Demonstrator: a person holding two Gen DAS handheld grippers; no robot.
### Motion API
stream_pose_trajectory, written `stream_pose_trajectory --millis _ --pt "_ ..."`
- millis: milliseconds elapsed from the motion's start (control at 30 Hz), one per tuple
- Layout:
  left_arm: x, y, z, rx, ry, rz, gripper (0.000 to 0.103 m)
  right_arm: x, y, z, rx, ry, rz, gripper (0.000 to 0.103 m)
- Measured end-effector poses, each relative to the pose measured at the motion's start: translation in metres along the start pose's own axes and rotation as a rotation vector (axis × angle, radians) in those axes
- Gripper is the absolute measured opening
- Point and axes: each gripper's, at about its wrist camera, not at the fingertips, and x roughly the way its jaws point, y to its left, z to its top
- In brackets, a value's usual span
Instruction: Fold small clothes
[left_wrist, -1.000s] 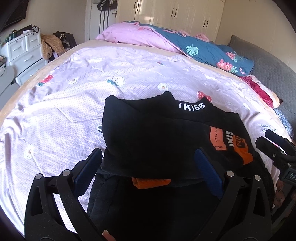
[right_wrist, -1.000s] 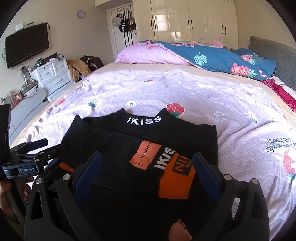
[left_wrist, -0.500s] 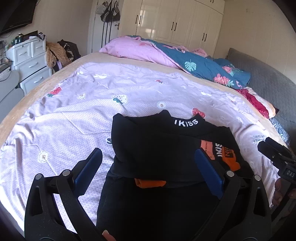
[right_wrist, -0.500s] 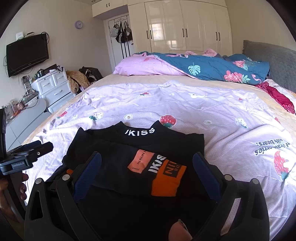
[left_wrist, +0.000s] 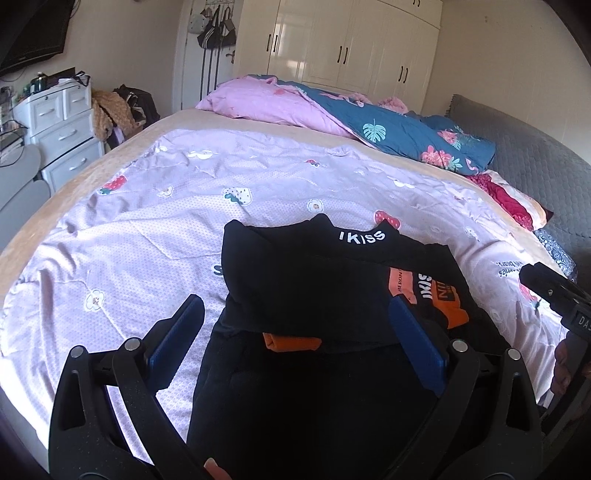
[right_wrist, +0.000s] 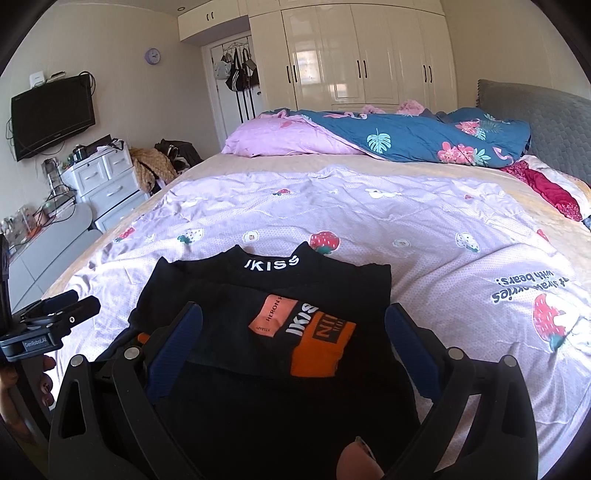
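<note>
Left gripper (left_wrist: 295, 332) jaws wide apart, holding nothing. Right gripper (right_wrist: 293, 328) same, wide, empty. Black top (right_wrist: 236, 295) lies partly folded on lilac bedspread (right_wrist: 369, 206), just ahead of and below both sets of fingertips, sleeves tucked in.

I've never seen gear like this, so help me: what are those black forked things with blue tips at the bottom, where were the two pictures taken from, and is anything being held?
They are hand-held two-finger grippers, each carrying a camera looking along its fingers. One picture is from the left gripper, the other from the right gripper. Both are open and hold nothing. A partly folded black top with orange patches and white lettering lies on the lilac strawberry-print bedsheet. A blue floral quilt sits at the bed's far end.
</note>
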Motion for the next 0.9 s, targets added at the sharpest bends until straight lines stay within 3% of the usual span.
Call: stream_pose_trajectory --millis 900 --pt "-0.02 0.006 -0.04 0.018 0.091 0.021 0.094 -0.033 -0.02 -0.029 0.014 0.05 -0.024 0.098"
